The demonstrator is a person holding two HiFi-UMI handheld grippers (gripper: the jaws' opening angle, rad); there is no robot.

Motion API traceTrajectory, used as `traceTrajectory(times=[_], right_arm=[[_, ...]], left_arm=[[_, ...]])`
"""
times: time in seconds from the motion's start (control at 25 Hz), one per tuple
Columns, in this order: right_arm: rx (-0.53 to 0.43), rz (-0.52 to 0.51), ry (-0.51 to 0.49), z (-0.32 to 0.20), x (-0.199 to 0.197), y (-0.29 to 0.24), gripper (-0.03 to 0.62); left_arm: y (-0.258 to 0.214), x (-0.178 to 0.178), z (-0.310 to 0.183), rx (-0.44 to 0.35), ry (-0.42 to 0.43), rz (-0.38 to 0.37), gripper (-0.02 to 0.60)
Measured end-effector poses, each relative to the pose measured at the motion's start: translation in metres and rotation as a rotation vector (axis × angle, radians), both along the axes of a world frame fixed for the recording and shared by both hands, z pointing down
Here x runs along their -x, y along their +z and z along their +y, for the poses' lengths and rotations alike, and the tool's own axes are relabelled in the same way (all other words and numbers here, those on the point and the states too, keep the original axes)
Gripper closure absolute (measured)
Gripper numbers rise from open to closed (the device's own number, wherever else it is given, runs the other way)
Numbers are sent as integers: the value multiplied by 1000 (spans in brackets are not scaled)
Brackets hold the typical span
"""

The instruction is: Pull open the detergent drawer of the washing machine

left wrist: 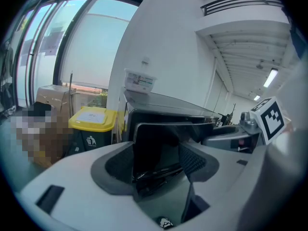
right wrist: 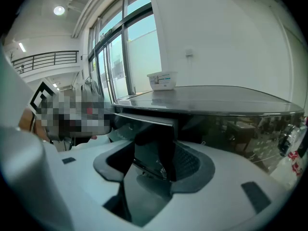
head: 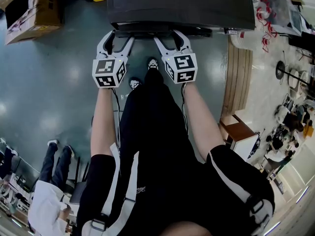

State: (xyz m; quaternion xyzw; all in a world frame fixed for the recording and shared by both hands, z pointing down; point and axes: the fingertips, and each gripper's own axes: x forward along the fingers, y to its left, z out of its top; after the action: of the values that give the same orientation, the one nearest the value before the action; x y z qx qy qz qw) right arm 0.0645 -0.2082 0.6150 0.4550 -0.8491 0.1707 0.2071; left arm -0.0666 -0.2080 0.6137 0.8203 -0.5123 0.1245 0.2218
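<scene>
Leftward first: left gripper reaching to the front edge of the dark washing machine, jaws spread wide, ribbed pads flanking a dark panel, seemingly the detergent drawer, set at the machine's front just below its top; no pad seen pressing on it. Seems to stand a little proud of the front, though hard to judge how far. Further right, right gripper near the left one at the same edge, jaws likewise parted, the same dark front standing in the gap without any clear pinch. Probably short of a proper hold, with the pull not yet begun. Risks from here: closing on the slick face rather than on a lip and slipping off when drawn back; tugging unevenly with two grippers and skewing the drawer in its runners until jammed; hauling at a downward slant and straining the front instead of sliding it out.
</scene>
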Motion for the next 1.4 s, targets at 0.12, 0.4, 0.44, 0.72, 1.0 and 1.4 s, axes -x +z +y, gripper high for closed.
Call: traceTrajectory(times=[0.12,0.4,0.44,0.72,1.0,1.4], right_arm=[[4,1,-2,2,0,0,345],[4,1,-2,11,2,1,345],[4,1,-2,12,1,1,346],[16,-2,5,27,-2,3,344],[24,-1,8,39,-4,2,342],[29,-1,19,59,-5,2,339]], left_arm=[[1,0,2,3,-2,0,285],[2,2,11,10,-2,-1,285],[2,2,13,10,-3,-2,285],[2,-2,27,9,-6,-5,287],[1,-4,40,22,-3,-9,287],[-1,-5,61,23,-2,-10,287]])
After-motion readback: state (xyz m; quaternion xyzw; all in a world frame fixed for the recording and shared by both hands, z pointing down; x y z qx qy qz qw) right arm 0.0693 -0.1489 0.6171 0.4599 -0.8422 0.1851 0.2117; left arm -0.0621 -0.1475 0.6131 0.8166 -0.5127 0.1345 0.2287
